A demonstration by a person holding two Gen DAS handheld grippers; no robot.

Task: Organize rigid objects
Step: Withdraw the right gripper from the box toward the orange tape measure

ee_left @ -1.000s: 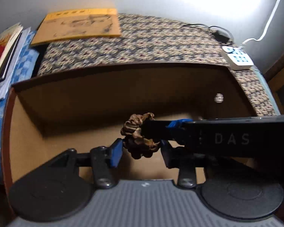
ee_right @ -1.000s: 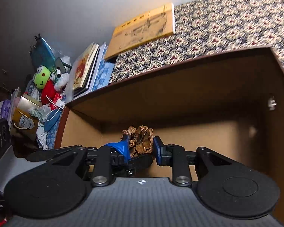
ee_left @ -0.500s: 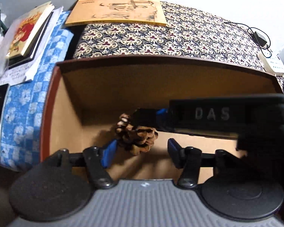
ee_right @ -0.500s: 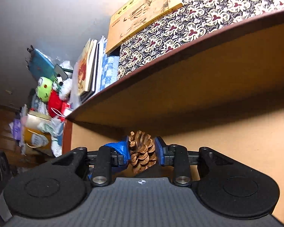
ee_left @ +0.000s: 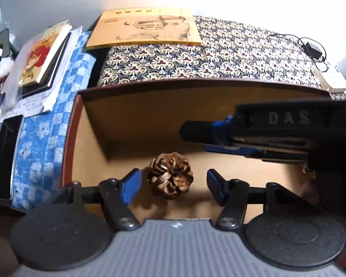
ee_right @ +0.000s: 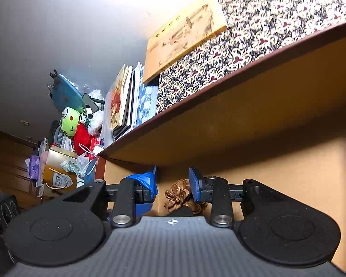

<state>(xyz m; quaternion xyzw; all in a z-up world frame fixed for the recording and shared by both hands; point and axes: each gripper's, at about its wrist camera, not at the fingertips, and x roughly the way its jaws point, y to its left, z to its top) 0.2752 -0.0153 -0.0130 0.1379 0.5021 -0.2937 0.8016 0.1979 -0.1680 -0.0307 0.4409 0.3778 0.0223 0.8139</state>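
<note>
Standing spread, the right claw (ee_right: 173,184) has blue fingers (ee_right: 195,184) on either side of the pine cone (ee_right: 180,195) without pinching it, so the cone looks released. It sits alone on the floor of the cardboard box (ee_left: 150,106), near the left wall, probably because the box is where the rigid things are gathered. The left claw (ee_left: 173,185) is also spread and empty, framing the same cone from the near side. Beyond the box lie a yellow booklet (ee_left: 145,28) on patterned cloth (ee_left: 230,55), and stacked books (ee_left: 41,55).

home: plush frog (ee_right: 69,121), stacked books (ee_left: 45,55)
</note>
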